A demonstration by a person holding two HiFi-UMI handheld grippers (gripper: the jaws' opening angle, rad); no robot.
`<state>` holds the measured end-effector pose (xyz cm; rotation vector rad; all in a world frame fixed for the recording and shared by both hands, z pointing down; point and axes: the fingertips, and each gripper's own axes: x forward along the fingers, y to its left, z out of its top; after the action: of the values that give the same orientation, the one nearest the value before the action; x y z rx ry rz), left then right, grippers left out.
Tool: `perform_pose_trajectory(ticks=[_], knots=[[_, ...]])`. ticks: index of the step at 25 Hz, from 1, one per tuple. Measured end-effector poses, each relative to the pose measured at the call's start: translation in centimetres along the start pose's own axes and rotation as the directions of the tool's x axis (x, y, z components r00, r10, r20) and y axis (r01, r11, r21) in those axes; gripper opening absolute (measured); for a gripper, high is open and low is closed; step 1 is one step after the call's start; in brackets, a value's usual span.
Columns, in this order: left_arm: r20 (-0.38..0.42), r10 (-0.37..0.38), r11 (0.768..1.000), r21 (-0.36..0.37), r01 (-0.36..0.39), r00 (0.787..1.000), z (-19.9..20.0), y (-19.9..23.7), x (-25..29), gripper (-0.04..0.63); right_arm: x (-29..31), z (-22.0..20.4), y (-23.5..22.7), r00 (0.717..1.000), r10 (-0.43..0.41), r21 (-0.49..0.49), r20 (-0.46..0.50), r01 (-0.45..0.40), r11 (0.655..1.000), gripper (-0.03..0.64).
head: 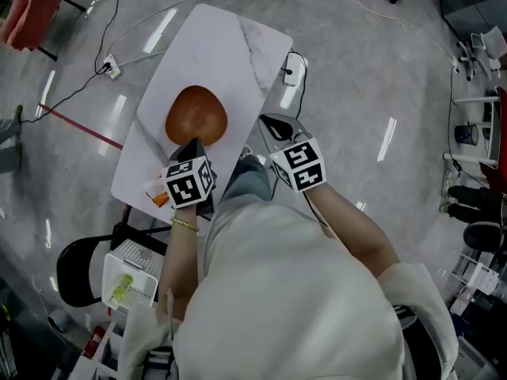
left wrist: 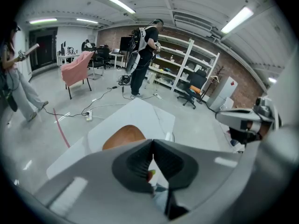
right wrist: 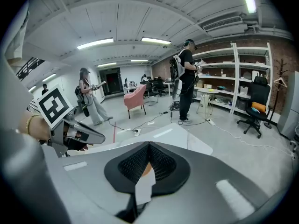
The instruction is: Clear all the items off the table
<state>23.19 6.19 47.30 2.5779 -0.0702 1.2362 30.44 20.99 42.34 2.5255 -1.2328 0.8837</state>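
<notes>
The clearing is at its reaching stage: nothing is held yet, and things remain on the table [head: 214, 50]. The left gripper [head: 192, 144] hangs over the near edge with its jaws pressed together and nothing between them. The right gripper [head: 276, 123], just off the table's near right side, is likewise closed and empty.

A brown oval plate [head: 196, 115] lies on the near half of the table, just beyond the left gripper's tips. A small orange-and-white item [head: 158, 199] sits at the near left edge, beside that gripper; I cannot tell what it is.

The next move, as I judge it, calls for spreading the left jaws before dropping onto either thing. The plate is wide and shallow, so its rim looks like the only grip. A white basket [head: 131, 279] on a black chair [head: 71, 271] at near left seems a likely place to put things.

The tabletop is white with faint grey veining and otherwise bare. Around it lies glossy grey floor [head: 372, 70] crossed by cables and a red line. Farther off stand a pink armchair [left wrist: 77, 69], white shelving [left wrist: 180, 62], a brick wall and several people.
</notes>
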Motion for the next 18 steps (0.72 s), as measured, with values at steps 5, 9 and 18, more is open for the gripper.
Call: perform_pose_trajectory(ticks=[5,9,18], knots=[[0.001,0.022,0.999,-0.025,-0.022,1.000,3.2,-0.1,2.6,0.010,2.4,2.0,-2.8,1.000,0.026,-0.018,-0.010,-0.026,0.999,0.000],[0.003,0.029,0.999,-0.035,-0.029,1.000,5.0,-0.4,4.3,0.009,4.1,3.3,-4.4,0.999,0.047,-0.033,-0.009,-0.047,0.998,0.000],[-0.007,0.062,0.993,-0.096,-0.062,0.998,6.0,0.5,6.1,0.009,7.6,4.5,-4.4,0.990,0.131,-0.089,-0.061,-0.136,0.987,0.000]])
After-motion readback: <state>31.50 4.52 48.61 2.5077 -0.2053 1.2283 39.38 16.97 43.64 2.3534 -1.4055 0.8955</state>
